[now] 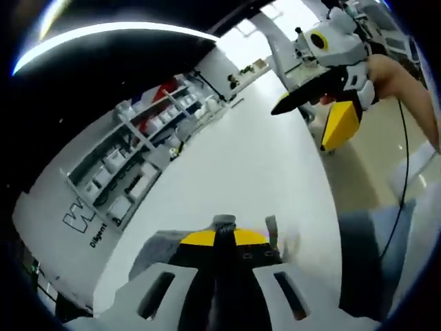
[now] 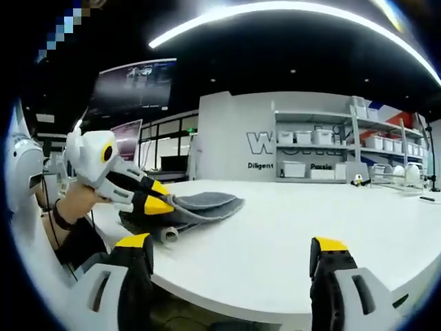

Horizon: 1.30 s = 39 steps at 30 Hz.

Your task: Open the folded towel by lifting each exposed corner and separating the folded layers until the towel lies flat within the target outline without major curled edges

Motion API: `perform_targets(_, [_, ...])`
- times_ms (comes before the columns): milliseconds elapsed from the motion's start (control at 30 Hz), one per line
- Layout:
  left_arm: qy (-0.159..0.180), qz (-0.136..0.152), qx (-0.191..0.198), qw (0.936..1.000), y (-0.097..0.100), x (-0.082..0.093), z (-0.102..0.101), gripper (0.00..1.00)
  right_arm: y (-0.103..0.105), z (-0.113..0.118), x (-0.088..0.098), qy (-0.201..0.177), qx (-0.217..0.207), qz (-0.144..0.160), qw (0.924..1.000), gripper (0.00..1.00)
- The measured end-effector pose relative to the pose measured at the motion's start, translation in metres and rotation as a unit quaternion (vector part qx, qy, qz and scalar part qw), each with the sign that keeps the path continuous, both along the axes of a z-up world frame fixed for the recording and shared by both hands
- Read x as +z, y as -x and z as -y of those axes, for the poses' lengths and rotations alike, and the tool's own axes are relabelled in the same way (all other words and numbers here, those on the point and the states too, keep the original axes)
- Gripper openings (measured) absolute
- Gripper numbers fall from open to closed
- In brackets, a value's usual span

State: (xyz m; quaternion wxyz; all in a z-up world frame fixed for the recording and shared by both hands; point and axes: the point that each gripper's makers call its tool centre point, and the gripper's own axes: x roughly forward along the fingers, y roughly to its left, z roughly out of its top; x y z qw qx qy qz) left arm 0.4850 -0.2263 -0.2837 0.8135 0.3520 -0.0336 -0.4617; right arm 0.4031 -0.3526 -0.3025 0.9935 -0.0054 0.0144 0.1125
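Observation:
The grey folded towel (image 2: 203,205) lies near the left end of the white table (image 2: 310,214). My left gripper (image 2: 160,200) comes in from the left, held by a hand, its yellow-tipped jaws shut on the towel's near edge, which is lifted a little. In the left gripper view the left gripper (image 1: 219,238) has its jaws pressed together, with a fold of towel (image 1: 224,221) sticking up between the tips. My right gripper (image 2: 232,245) stands wide open before the table's front edge, holding nothing. From the left gripper view, the right gripper (image 1: 320,114) hangs open over the table's far side.
Shelves with white bins (image 2: 344,155) stand behind the table against a lettered wall. The same shelves (image 1: 138,158) run along the table's left side in the left gripper view. A black cable (image 1: 403,172) hangs from the right gripper. Bare tabletop (image 1: 255,158) stretches beyond the towel.

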Motion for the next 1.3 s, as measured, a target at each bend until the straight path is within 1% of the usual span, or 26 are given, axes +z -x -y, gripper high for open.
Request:
perform_targets(33, [0.021,0.001,0.008,0.9997,-0.004,0.010,-0.006,0.04,0.000,0.000,0.000,0.000,0.001,0.000,1.0000,0.96])
perform_targets(67, [0.033,0.000,0.013,0.9994,-0.006,0.015,-0.010,0.04,0.000,-0.001,0.000,0.000,0.001,-0.001,1.0000,0.96])
perform_targets(133, [0.069,-0.002,0.030,0.9972,-0.013,0.030,-0.023,0.04,0.000,-0.001,-0.001,0.001,0.001,-0.002,1.0000,0.95])
perform_targets(167, [0.075,-0.003,0.033,0.9966,-0.014,0.033,-0.027,0.04,0.000,-0.001,-0.001,0.002,0.001,-0.001,1.0000,0.95])
perform_targets(200, [0.101,-0.003,0.050,0.9936,-0.020,0.045,-0.044,0.04,0.000,-0.001,0.000,0.002,0.001,-0.001,1.0000,0.95])
perform_targets(300, [0.146,-0.001,0.083,0.9858,-0.034,0.063,-0.073,0.04,-0.001,-0.002,0.000,0.000,0.002,-0.001,1.0000,0.95])
perform_targets(367, [0.166,0.003,0.109,0.9800,-0.043,0.072,-0.095,0.04,-0.001,-0.002,0.000,0.003,0.003,-0.002,1.0000,0.95])
perform_targets(467, [0.179,0.013,0.148,0.9725,-0.056,0.079,-0.127,0.04,-0.002,-0.005,-0.001,0.003,0.006,-0.004,1.0000,0.95])
perform_targets(500, [0.179,0.013,0.151,0.9720,-0.057,0.079,-0.130,0.04,-0.003,-0.005,-0.001,0.004,0.006,-0.004,1.0000,0.95])
perform_targets(533, [0.181,0.016,0.164,0.9695,-0.061,0.079,-0.141,0.04,-0.003,-0.006,-0.001,0.004,0.006,-0.004,1.0000,0.95])
perform_targets(667, [0.180,0.014,0.202,0.9626,-0.074,0.074,-0.171,0.04,-0.005,-0.008,-0.001,0.004,0.009,-0.005,0.9999,0.95])
perform_targets(833, [0.169,0.013,0.254,0.9522,-0.083,0.061,-0.210,0.04,-0.007,-0.013,0.000,0.006,0.014,-0.007,0.9999,0.94])
perform_targets(900, [0.166,0.010,0.268,0.9488,-0.085,0.056,-0.221,0.04,-0.009,-0.014,-0.001,0.008,0.015,-0.008,0.9998,0.94])
perform_targets(1000, [0.163,0.002,0.293,0.9422,-0.087,0.046,-0.241,0.04,-0.012,-0.017,-0.001,0.007,0.019,-0.009,0.9998,0.94])
perform_targets(1067, [0.160,-0.001,0.306,0.9385,-0.087,0.040,-0.252,0.04,-0.015,-0.021,-0.001,0.008,0.024,-0.010,0.9996,0.94])
perform_targets(1133, [0.149,-0.003,0.323,0.9346,-0.086,0.032,-0.263,0.04,-0.017,-0.025,-0.002,0.009,0.030,-0.011,0.9995,0.94])
perform_targets(1300, [0.134,-0.012,0.339,0.9309,-0.083,0.017,-0.276,0.04,-0.019,-0.031,-0.002,0.009,0.039,-0.012,0.9991,0.93])
